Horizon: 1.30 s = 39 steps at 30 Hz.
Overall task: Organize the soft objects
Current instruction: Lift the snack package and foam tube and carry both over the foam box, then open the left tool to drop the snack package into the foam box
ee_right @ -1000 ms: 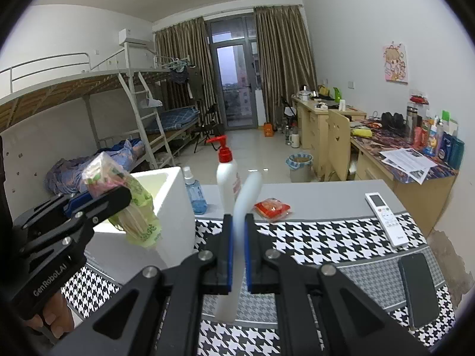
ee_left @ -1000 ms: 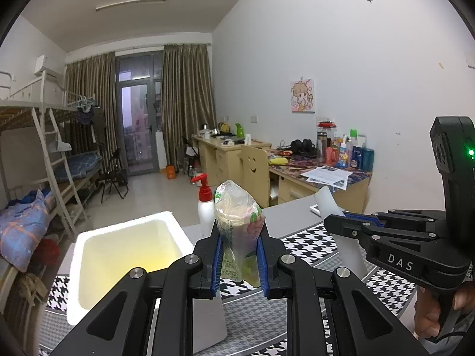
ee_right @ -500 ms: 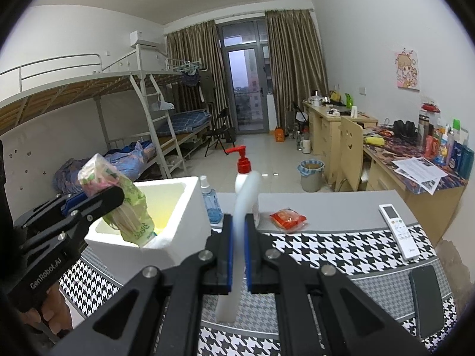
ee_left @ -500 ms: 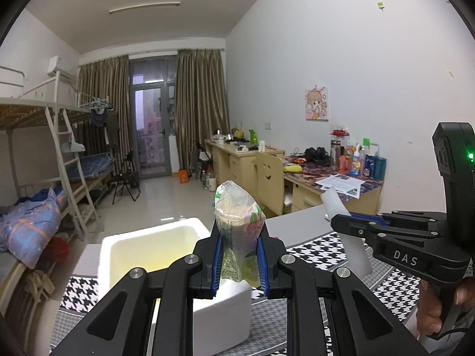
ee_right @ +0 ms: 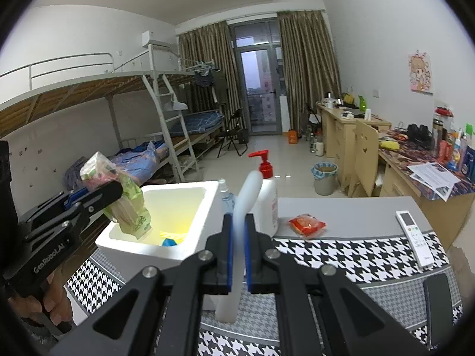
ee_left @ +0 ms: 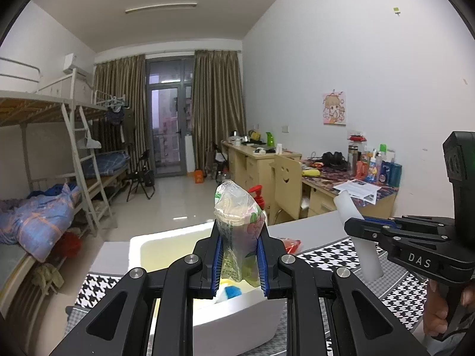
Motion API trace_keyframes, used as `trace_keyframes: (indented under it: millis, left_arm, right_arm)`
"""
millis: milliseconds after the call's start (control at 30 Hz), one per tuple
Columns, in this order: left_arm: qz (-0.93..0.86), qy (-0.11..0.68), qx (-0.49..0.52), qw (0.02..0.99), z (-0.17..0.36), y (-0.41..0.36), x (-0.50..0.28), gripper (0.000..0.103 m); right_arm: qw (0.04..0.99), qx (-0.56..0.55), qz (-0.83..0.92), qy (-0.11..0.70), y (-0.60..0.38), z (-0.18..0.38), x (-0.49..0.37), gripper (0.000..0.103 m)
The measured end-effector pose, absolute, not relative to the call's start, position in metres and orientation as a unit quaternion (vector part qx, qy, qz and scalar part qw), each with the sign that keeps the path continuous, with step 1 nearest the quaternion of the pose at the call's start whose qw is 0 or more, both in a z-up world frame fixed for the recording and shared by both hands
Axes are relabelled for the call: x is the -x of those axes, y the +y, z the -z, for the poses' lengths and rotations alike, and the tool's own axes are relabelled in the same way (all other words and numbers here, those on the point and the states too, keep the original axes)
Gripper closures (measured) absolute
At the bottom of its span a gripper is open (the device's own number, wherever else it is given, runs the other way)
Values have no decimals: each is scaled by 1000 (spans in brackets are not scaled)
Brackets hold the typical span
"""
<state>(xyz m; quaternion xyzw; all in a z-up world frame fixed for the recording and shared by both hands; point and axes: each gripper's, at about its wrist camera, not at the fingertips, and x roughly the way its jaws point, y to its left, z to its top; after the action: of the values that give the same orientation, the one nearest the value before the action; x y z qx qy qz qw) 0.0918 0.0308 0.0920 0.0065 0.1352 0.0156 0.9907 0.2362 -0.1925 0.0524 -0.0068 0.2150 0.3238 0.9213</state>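
"DAS" marks right tongs (ee_left: 353, 228), "GenRobot.AI" left tongs (ee_right: 115, 190)

I count one white foam box (ee_right: 178, 246), one plastic snack bag (ee_right: 124, 198), one white tube (ee_right: 237, 246), one red-capped pump bottle (ee_right: 267, 204), one small blue spray bottle (ee_right: 227, 197), one red packet (ee_right: 307, 225), one remote control (ee_right: 414, 237), one dark phone (ee_right: 439, 299), two grippers: left gripper (ee_left: 239, 262), right gripper (ee_right: 237, 256).

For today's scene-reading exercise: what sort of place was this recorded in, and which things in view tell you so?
Most likely a shared student dormitory room. A metal bunk bed with a ladder lines one wall, a row of wooden desks cluttered with bottles and papers lines the other, and a curtained balcony door closes the far end.
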Motion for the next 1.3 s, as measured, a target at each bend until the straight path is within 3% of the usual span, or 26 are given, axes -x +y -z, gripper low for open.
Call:
trace_keyframes:
  millis: [1133, 1233, 1300]
  left_arm:
    - [-70, 179, 16, 981, -79, 70, -112, 79]
    - [-67, 188, 19, 980, -76, 75, -117, 59]
    - [-71, 188, 22, 979, -75, 78, -117, 26]
  right_arm:
    - [907, 32, -357, 223, -150, -49, -236, 94]
    - [908, 33, -353, 224, -149, -49, -236, 94]
    - [909, 34, -350, 225, -149, -49, -236, 94]
